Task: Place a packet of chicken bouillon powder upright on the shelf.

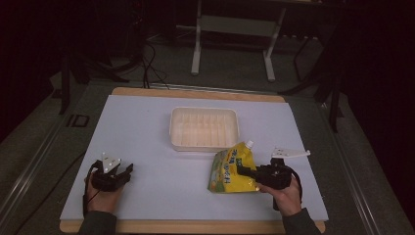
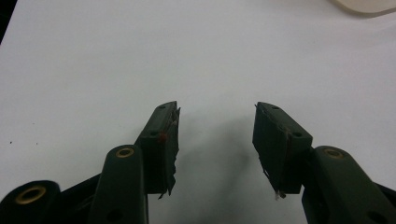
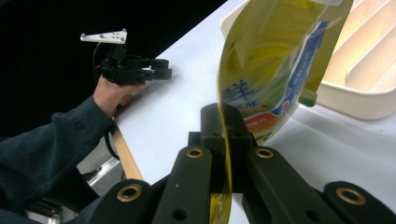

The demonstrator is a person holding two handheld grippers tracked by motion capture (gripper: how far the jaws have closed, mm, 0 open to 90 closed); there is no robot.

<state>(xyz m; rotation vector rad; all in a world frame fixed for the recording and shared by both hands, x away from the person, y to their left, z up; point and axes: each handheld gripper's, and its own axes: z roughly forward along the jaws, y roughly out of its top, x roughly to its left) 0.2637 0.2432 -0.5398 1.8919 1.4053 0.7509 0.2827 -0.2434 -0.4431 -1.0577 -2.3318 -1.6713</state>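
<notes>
My right gripper (image 3: 223,140) clenches glossy yellow plastic spouted pouch (image 1: 230,170) edge; ribbed cream plastic tray (image 1: 204,128) at 11 o'clock; my left gripper (image 2: 216,140) released.

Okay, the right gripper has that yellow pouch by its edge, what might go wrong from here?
The right gripper pinches only a thin edge of the yellow spouted pouch, so the pouch may slip out or swing. Its spout end hangs near the white tray and could catch the rim. The left gripper, jaws open, rests apart on the white mat, so nothing supports the pouch underneath.
</notes>
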